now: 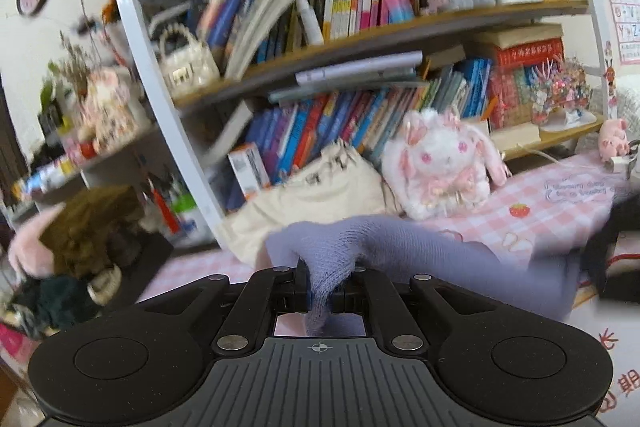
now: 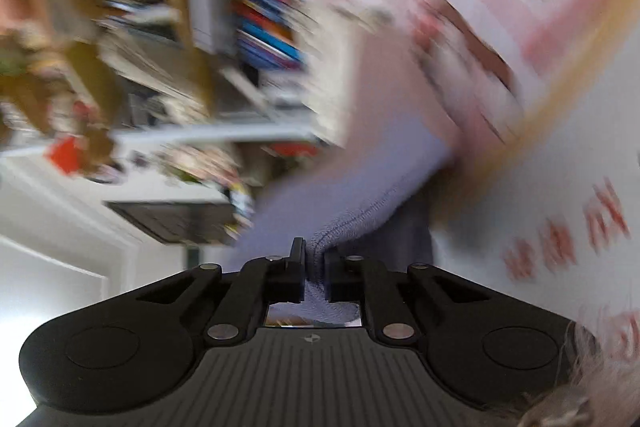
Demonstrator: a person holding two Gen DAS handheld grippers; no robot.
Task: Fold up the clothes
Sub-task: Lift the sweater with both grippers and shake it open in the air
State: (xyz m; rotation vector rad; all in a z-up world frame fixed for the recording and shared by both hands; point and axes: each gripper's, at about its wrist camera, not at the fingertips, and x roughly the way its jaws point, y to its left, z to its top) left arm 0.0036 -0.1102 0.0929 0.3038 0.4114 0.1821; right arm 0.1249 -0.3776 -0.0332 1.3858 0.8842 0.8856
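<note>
A lavender knit garment point(image 1: 400, 247) hangs stretched above the pink checked table cover point(image 1: 560, 203). My left gripper point(image 1: 320, 287) is shut on one bunched end of it, with cloth pinched between the black fingers. In the right wrist view, which is rolled sideways and badly blurred, the same lavender garment point(image 2: 360, 195) runs away from my right gripper point(image 2: 316, 267), which is shut on its ribbed edge. The cloth between the two grippers sags slightly. At the right edge of the left wrist view a dark shape sits by the far end of the garment.
A crowded bookshelf point(image 1: 360, 39) fills the back. A white and pink plush rabbit point(image 1: 444, 163) and a cream cloth bag point(image 1: 320, 199) lie on the table in front of it. A small pink pig toy point(image 1: 612, 143) sits far right, a brown plush point(image 1: 88, 227) at left.
</note>
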